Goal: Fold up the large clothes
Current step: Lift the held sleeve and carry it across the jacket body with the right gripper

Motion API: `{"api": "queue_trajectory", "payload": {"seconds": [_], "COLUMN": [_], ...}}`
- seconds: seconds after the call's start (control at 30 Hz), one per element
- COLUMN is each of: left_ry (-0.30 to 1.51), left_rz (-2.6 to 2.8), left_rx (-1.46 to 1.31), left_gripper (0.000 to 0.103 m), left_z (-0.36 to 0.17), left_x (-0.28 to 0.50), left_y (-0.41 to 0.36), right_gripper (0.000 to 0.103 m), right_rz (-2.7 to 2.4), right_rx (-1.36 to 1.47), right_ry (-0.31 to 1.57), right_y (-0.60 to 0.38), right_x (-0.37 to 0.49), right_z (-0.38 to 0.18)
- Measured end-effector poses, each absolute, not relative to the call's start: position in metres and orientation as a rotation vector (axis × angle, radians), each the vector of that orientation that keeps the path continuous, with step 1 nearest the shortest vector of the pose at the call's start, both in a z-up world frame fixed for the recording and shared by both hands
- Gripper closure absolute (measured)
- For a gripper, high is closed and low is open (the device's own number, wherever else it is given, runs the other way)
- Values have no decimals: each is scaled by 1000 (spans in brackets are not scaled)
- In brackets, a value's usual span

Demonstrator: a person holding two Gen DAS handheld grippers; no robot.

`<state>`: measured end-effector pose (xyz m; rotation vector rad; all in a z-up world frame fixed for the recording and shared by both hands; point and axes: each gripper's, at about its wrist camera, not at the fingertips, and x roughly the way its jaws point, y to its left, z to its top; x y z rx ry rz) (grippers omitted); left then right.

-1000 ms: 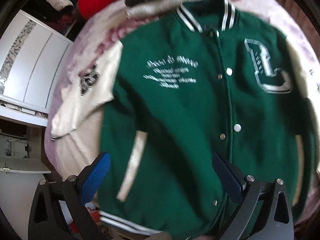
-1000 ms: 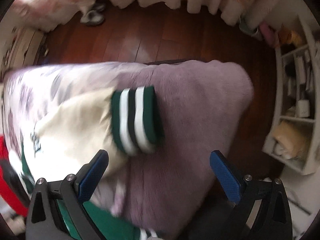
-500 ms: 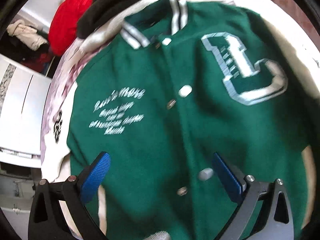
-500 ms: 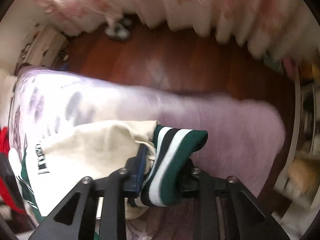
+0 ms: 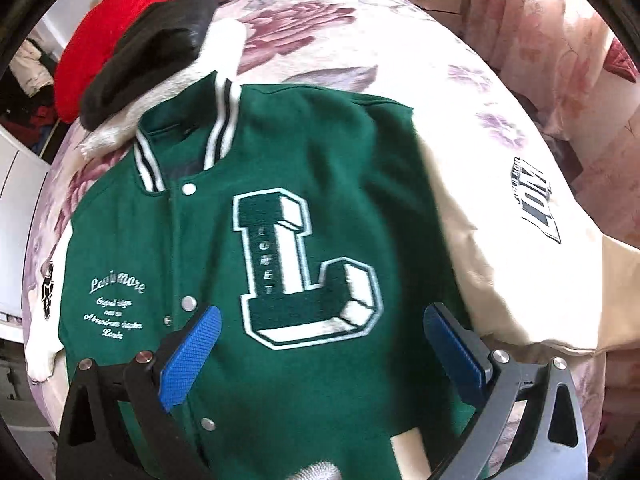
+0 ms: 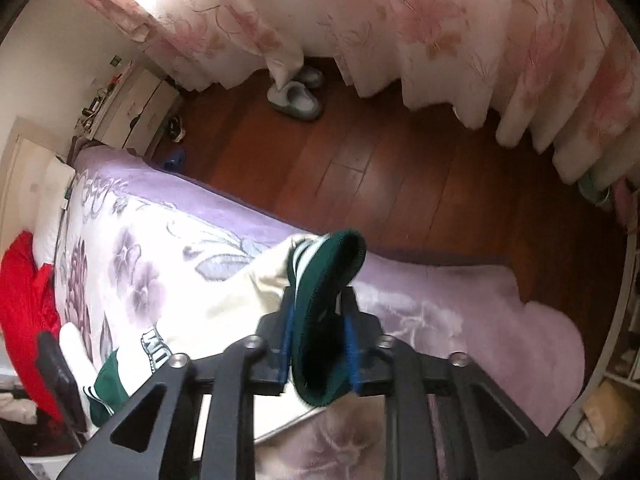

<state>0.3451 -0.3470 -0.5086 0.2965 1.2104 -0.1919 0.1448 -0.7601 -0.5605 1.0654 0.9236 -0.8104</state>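
The left tool [image 5: 318,344] hangs spread over the green jacket [image 5: 280,264], which lies face-up on the bed [image 5: 400,52] directly under it. The right tool [image 6: 318,336], its jaws having just eased slightly, pinches the striped cuff [image 6: 328,268] of the cream sleeve [image 6: 224,300]. That thick, springy ribbing could slip free if the pinch loosens mid-fold.

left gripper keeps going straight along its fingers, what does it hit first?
Most likely the green jacket front, around the big L patch. The left gripper is open, with nothing between its fingers. Depth is hard to judge through the fisheye.
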Motion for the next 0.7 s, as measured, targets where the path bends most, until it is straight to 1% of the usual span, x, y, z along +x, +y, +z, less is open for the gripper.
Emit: {"api": "queue_trajectory", "payload": {"seconds": [0.03,0.07,0.17,0.2,0.23,0.27,0.3,0.4,0.5,0.57,0.7], "left_ry": [1215,1220,1248,1263,1276,1285,1295,1304,1300,1295,1297], "left_rz": [-197,-202,-203,-199,-195,-190,-183,-169,-159,-151,-138], "left_rx": [302,310,346,355,360,366,374,391,396,390,369], "left_gripper": [0,0,0,0,0,0,0,0,0,0,0], "left_z": [-511,-513,-524,-530,-534,-539,-544,-554,-561,-564,-568], "left_x": [344,341,336,334,334,333,334,337,343,348,353], "left_y": [-347,-347,-344,-342,-340,-339,-338,-338,-338,-337,-338], "right_gripper": [56,49,37,30,27,27,26,26,26,32,32], "right_rz": [-825,-845,-876,-867,-823,-775,-726,-664,-705,-715,-716], "right_rx": [1105,1161,1352,1421,1519,1584,1632,1666,1667,1733,1874], "right_ry": [914,902,782,750,708,707,743,792,741,701,846], "right_y": [-757,-758,-751,-748,-749,-749,-749,-756,-765,-775,-791], "right_x": [136,126,84,70,62,62,69,97,123,139,165], "right_z": [-569,-579,-605,-619,-639,-659,-682,-728,-751,-772,-821]}}
